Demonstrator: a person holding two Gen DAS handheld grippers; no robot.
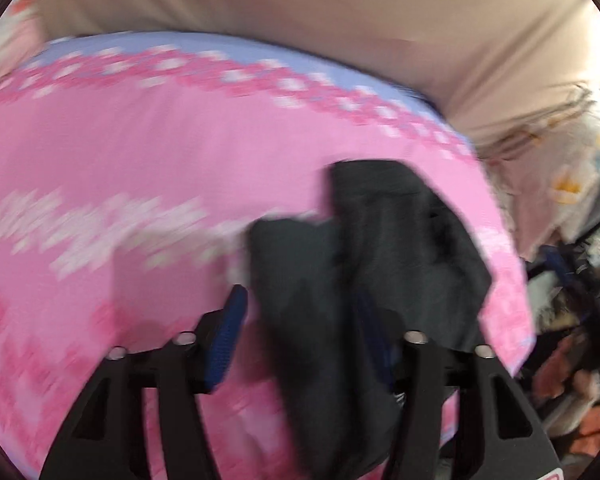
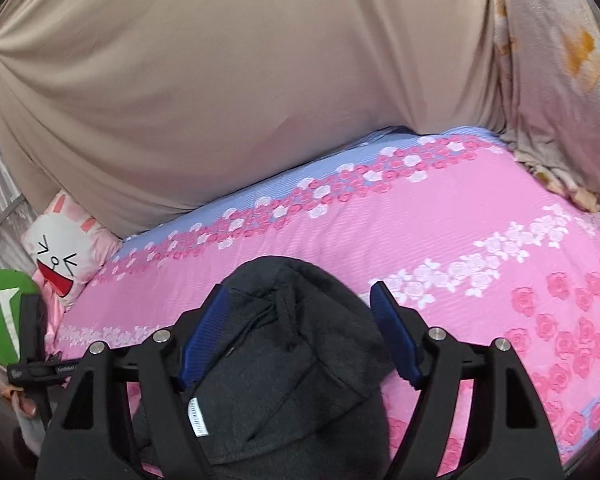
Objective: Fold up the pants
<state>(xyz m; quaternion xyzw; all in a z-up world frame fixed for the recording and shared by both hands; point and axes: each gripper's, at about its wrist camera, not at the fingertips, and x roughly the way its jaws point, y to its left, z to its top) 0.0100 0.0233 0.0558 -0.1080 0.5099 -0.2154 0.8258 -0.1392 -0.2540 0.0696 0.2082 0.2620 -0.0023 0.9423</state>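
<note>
The dark grey pants (image 1: 400, 240) lie bunched on the pink flowered bed sheet (image 1: 140, 160). In the blurred left wrist view my left gripper (image 1: 300, 300) stands open around a fold of them. The cloth drapes over its right finger, and the left blue pad (image 1: 226, 340) stands clear of it. In the right wrist view the pants (image 2: 284, 380) show their waistband, drawstring and a white label. My right gripper (image 2: 300, 292) is open with that bunched end between its fingers. The right pad (image 2: 396, 340) is apart from the cloth.
A beige draped cloth (image 2: 220, 80) rises behind the bed sheet (image 2: 460, 220). A cartoon rabbit pillow (image 2: 66, 252), a green plush (image 2: 0, 316) and a black stand (image 2: 32, 344) sit at the left. A pale blanket (image 2: 556, 80) hangs at the right. Clutter (image 1: 572, 300) lies past the bed's right edge.
</note>
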